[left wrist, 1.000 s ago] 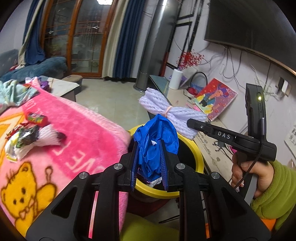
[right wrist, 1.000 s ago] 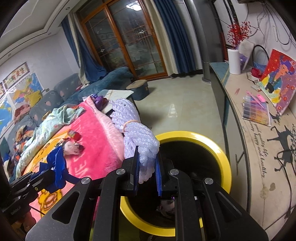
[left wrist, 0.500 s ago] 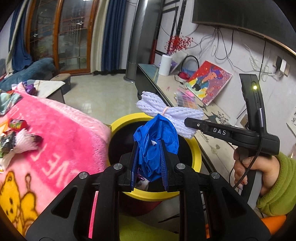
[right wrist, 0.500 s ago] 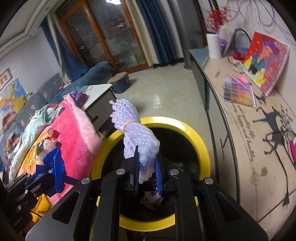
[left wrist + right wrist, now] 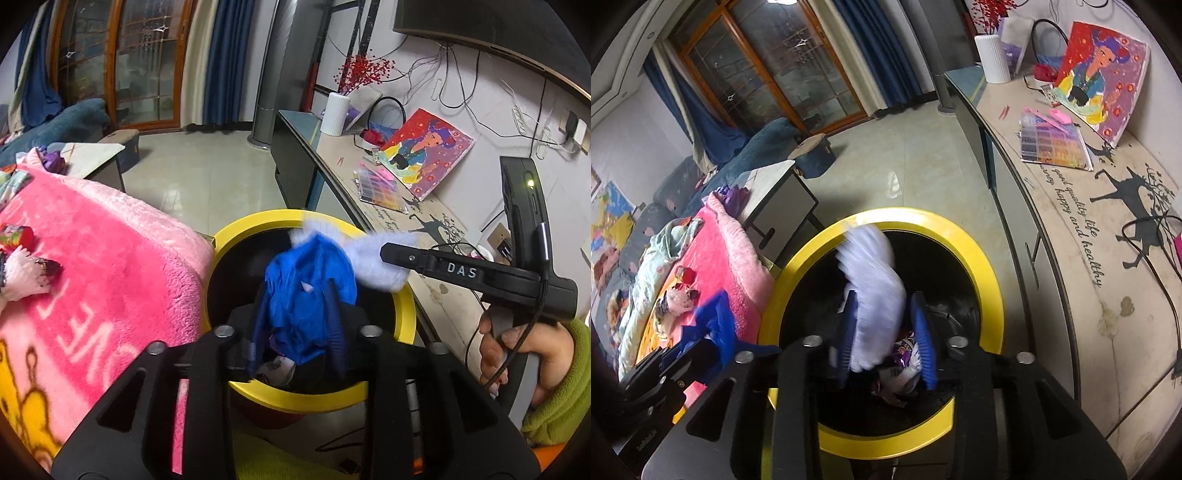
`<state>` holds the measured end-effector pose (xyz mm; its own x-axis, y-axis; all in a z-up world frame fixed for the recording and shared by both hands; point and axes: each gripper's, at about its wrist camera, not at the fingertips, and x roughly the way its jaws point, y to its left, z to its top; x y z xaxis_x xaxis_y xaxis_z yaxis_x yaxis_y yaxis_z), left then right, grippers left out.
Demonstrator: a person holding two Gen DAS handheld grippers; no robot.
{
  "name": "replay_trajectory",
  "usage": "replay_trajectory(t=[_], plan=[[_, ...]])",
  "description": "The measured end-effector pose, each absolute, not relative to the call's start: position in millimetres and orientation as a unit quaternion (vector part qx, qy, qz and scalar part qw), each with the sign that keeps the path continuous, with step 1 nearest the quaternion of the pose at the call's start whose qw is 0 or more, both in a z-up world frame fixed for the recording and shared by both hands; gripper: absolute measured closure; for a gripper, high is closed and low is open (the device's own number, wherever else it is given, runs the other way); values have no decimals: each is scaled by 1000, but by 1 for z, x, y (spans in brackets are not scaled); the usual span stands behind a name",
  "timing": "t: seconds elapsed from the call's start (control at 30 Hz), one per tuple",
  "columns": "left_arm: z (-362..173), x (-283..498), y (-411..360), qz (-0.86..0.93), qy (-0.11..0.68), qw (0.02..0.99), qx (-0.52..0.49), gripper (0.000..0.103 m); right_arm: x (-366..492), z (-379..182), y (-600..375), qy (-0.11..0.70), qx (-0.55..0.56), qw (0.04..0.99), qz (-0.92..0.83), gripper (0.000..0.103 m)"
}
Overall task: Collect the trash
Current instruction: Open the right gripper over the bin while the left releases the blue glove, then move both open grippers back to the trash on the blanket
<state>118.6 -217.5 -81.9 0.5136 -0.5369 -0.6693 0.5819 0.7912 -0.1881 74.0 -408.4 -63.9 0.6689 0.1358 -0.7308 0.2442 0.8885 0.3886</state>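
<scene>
Hanging over the dark mouth of the yellow-rimmed bin (image 5: 404,314), a crumpled blue plastic bag (image 5: 310,291) sits between the fingers of the left gripper (image 5: 297,328), whose jaws are opening; the bag fills most of the gap, and whether the pads still press on it cannot be told. Beside it, over the far right part of the rim, a white foam net (image 5: 875,291) lies motion-blurred between the fingers of the right gripper (image 5: 886,336), whose jaws are also opening, with a clear gap showing between the net and the right-hand pad. Through the right wrist view, crumpled wrappers (image 5: 901,365) show at the bottom of the bin. A hand (image 5: 524,354) in a green sleeve (image 5: 557,398) grips the right gripper's handle. To the left of the bin, touching its rim, lies a pink blanket (image 5: 110,266); near the blanket's left edge rest another foam net (image 5: 22,277) and a small red wrapper (image 5: 16,234), well apart from the bin. To the right of the bin runs a long low cabinet (image 5: 1071,221), and a colourful painting (image 5: 1104,74) leans at its far end.
</scene>
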Motion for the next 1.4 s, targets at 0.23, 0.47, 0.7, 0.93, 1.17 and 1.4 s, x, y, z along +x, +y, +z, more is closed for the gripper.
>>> replay_trajectory(t=[0.23, 0.47, 0.7, 0.93, 1.17, 1.4], plan=[[-76, 124, -207, -309, 375, 874, 3, 31, 72, -61, -412, 394, 240, 886, -39, 54], [-61, 124, -182, -268, 354, 896, -25, 11, 69, -40, -398, 361, 213, 907, -27, 39], [-49, 122, -148, -210, 332, 919, -39, 11, 67, -18, -375, 331, 180, 926, 1, 32], [-38, 116, -117, -172, 308, 935, -49, 11, 65, -2, -345, 312, 136, 940, 33, 31], [-29, 108, -86, -135, 285, 947, -55, 11, 63, 12, -317, 298, 104, 946, 70, 30], [-23, 104, -62, -109, 274, 953, -73, 11, 63, 26, -287, 288, 75, 949, 105, 29]])
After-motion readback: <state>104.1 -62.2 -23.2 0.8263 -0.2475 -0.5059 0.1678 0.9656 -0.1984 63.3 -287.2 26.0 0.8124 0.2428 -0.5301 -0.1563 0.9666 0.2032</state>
